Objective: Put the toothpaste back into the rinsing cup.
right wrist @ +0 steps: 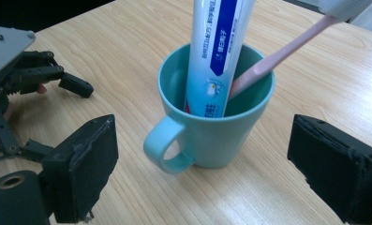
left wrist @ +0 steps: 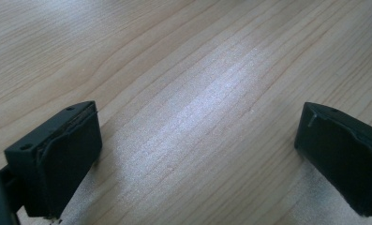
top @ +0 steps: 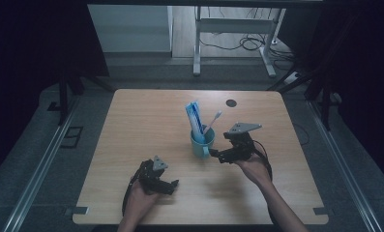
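Right gripper (right wrist: 200, 154) released, jaws spread just near of teal mug (right wrist: 212, 136) — toothpaste tube (right wrist: 216, 51), pink toothbrush (right wrist: 272, 58) inside. Left gripper (left wrist: 195, 154) released too — over bare table (left wrist: 183, 70), well apart.

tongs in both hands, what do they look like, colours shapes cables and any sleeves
Both the left tongs and right tongs are black, built of jointed linkage bars with visible screws, each topped by a grey three-cornered plate. Their jaws are chunky black blocks with small holes near the tips and rough padded inner faces. A black cable trails back from each. The forearms are bare; no sleeves are in view.
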The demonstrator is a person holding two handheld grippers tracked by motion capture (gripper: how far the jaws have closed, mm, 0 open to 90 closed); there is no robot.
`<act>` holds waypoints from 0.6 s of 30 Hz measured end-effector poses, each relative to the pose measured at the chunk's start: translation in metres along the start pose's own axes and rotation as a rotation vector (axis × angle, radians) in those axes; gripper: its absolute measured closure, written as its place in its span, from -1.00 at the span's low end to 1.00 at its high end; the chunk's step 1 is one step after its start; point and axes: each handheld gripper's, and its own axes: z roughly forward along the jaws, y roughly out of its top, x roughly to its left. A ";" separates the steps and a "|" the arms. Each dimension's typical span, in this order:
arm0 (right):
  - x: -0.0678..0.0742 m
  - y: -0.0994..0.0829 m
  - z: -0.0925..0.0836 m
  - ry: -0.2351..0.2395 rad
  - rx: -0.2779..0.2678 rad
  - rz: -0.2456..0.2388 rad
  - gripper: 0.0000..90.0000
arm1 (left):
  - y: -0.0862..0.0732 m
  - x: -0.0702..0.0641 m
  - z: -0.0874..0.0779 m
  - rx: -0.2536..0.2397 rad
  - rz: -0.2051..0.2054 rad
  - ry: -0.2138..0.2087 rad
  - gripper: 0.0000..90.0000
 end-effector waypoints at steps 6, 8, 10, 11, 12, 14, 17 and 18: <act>-0.001 -0.005 -0.005 -0.006 0.007 -0.007 -0.88 | 0.000 0.000 0.000 0.001 0.000 0.000 -0.98; -0.002 -0.006 -0.007 -0.012 0.010 -0.010 -0.90 | 0.000 0.000 0.000 0.002 0.002 -0.001 -0.98; -0.002 -0.008 -0.009 -0.016 0.014 -0.012 -0.91 | 0.000 0.000 0.000 0.003 0.003 -0.001 -0.98; -0.002 -0.008 -0.010 -0.019 0.015 -0.012 -0.92 | 0.000 0.000 0.000 0.003 0.003 -0.001 -0.98; -0.002 -0.009 -0.011 -0.018 0.017 -0.013 -0.93 | 0.000 0.000 0.000 0.003 0.003 -0.001 -0.98; -0.002 -0.011 -0.012 -0.021 0.022 -0.014 -0.95 | 0.000 0.000 0.000 0.002 0.003 -0.001 -0.98; -0.003 -0.014 -0.015 -0.028 0.027 -0.017 -0.97 | 0.000 0.000 0.000 0.001 0.001 -0.001 -0.98; -0.003 -0.014 -0.015 -0.030 0.029 -0.016 -0.97 | 0.000 0.000 0.000 0.002 0.002 -0.001 -0.98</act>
